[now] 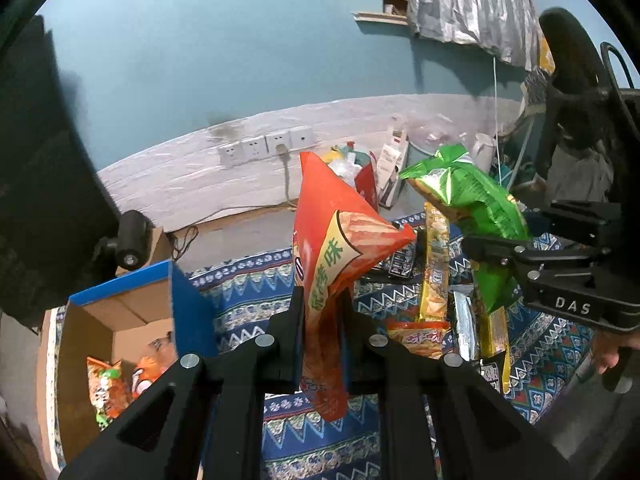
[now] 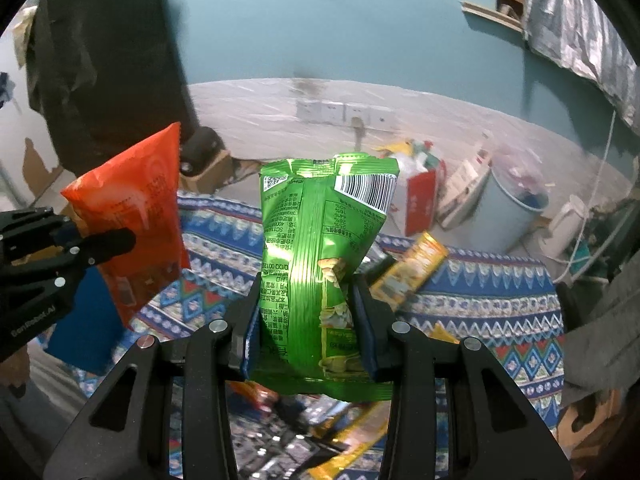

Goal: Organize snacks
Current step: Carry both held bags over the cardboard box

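Two-handed transport step of snack sorting, seen from both wrist cameras. The left gripper [image 1: 322,320] is clamped on the lower part of an orange snack bag [image 1: 340,240], which stands nearly upright between the jaws with its top corner tilted away from the camera. The right gripper [image 2: 308,320] is clamped on a green snack bag [image 2: 320,264], held upright with its barcoded back panel facing the lens. Both bags are lifted clear of the patterned blue cloth [image 1: 256,292].

A blue-edged cardboard box [image 1: 120,320] stands open to the left of the left gripper, near it but apart; orange packets already lie at its bottom. Unsorted packets, among them a long yellow snack pack [image 1: 434,264], lie on the cloth between the two grippers.

Judged stage: both bags picked, neither yet deposited. The next move would likely call for carrying the orange bag leftward over the box opening and parting the jaws there, the green bag to follow. The bags are light and crinkly, so each may swing or slip if moved abruptly.
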`<state>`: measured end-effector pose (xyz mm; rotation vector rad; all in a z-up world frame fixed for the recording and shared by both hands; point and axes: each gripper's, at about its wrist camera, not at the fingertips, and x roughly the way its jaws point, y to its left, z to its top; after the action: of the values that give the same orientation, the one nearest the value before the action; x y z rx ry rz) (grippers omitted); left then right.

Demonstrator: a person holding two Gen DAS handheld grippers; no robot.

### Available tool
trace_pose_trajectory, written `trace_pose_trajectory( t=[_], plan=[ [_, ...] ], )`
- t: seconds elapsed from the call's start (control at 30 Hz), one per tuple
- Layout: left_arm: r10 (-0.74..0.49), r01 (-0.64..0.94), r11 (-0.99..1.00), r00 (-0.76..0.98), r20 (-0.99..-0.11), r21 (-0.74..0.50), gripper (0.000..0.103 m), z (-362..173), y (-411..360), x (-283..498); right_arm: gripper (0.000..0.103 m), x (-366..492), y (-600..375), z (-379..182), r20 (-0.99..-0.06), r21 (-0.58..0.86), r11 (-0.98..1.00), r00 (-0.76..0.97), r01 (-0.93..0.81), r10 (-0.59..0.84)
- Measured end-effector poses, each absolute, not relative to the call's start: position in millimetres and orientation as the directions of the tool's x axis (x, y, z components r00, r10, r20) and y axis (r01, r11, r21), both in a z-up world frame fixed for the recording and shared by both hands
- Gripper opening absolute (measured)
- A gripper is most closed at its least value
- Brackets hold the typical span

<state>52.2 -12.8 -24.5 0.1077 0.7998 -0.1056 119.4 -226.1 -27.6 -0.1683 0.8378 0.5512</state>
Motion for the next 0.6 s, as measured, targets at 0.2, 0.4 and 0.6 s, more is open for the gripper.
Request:
trace_pose_trajectory(
  t=[0.2,0.4,0.6],
  plan=[
    [-0.026,0.093,0.994,0.702,-0.712,0.054,0.014,-12,8,39,0.038,110,-201,-14,-0.732,0.082,0.819,0.523,-0.569,0.437],
    [-0.009,0.045,0.998,0.716,-0.698,0.032,0.014,-3,32,26,0.038,99,-171,-3,-0.722,0.096,0.785,0.5,-0.612,0.478],
    [0.029,-0.007,0.999,0.731,-0.682,0.036,0.014,1,54,15,0.038,92,-137,2,-0.716,0.094,0.751,0.48,-0.653,0.507]
  ],
)
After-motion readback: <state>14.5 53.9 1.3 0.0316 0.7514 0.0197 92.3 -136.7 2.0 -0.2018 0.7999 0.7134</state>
